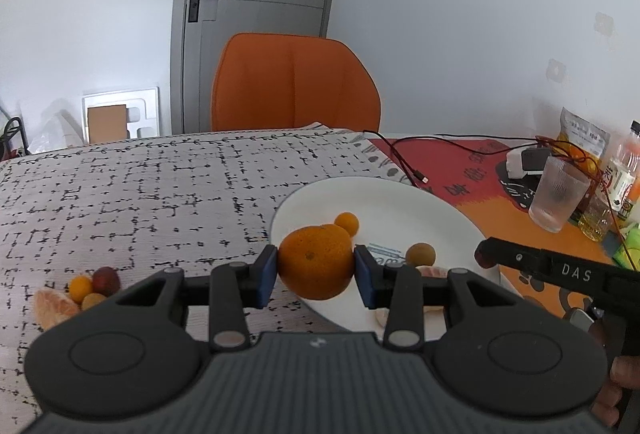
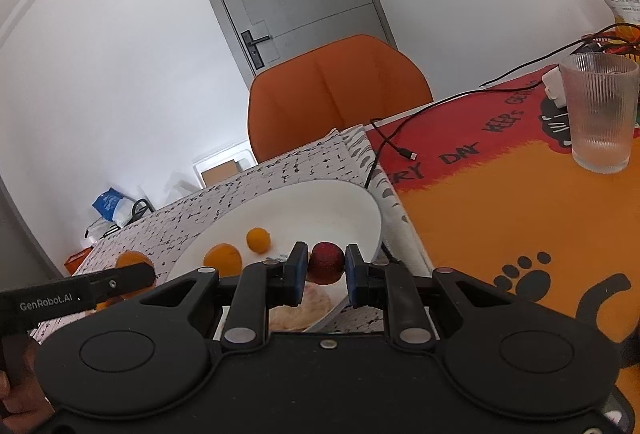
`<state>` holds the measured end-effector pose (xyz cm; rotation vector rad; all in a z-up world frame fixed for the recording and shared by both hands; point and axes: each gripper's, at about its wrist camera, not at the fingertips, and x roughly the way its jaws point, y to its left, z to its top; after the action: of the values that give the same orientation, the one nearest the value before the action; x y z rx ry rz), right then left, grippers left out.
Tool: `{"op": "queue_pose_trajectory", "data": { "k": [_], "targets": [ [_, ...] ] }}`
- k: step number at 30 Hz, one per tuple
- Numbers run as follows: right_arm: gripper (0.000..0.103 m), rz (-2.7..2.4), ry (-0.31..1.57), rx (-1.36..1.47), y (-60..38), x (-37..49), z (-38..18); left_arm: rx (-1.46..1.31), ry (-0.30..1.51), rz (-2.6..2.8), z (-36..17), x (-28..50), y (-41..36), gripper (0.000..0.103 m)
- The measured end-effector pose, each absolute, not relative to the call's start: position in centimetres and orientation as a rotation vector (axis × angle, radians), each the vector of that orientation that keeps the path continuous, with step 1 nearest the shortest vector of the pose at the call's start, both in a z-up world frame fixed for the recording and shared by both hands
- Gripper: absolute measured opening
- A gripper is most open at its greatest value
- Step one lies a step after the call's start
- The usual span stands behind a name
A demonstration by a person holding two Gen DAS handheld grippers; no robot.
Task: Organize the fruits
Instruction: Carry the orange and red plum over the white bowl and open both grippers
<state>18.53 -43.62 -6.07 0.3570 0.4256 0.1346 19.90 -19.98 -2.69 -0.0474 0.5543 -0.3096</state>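
Observation:
My left gripper point(image 1: 316, 272) is shut on a large mandarin point(image 1: 316, 254), held over the near left rim of the white plate point(image 1: 384, 202). On the plate lie a small kumquat point(image 1: 346, 222), a brown round fruit point(image 1: 420, 255) and peeled segments point(image 1: 432, 271). My right gripper point(image 2: 326, 270) is shut on a dark red fruit point(image 2: 326, 260) above the plate's point(image 2: 320, 202) near right edge; in the left wrist view it point(image 1: 482, 257) enters from the right. Left of the plate, small fruits point(image 1: 94, 286) and a peeled piece point(image 1: 52, 308) lie on the patterned cloth.
A ribbed glass point(image 2: 600, 114) stands on the orange and red mat point(image 2: 520, 214) at the right, with bottles point(image 1: 628, 170) and a bag behind it. A black cable point(image 2: 380, 146) trails beside the plate. An orange chair point(image 1: 296, 90) stands beyond the table.

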Motion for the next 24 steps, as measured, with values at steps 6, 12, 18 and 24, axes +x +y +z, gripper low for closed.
{"op": "queue_pose_trajectory", "data": {
  "k": [6,12,18,24],
  "targets": [
    [0.025,0.154,0.395,0.354,-43.7,18.3,-5.6,-0.034,0.566,-0.324,-3.0,20.4,-21.0,0.04],
    [0.025,0.153,0.409,0.365,-43.8,18.0,-6.1,-0.023,0.578,-0.346,-3.4,20.6,-21.9,0.041],
    [0.025,0.158,0.414,0.366,-43.4,17.8,-6.2,-0.029,0.58,-0.338,-3.3,20.3,-21.4,0.043],
    [0.025,0.179,0.42,0.357,-42.2,17.7,-6.1,-0.05,0.587,-0.304,-3.3,19.8,-19.6,0.043]
  ]
}}
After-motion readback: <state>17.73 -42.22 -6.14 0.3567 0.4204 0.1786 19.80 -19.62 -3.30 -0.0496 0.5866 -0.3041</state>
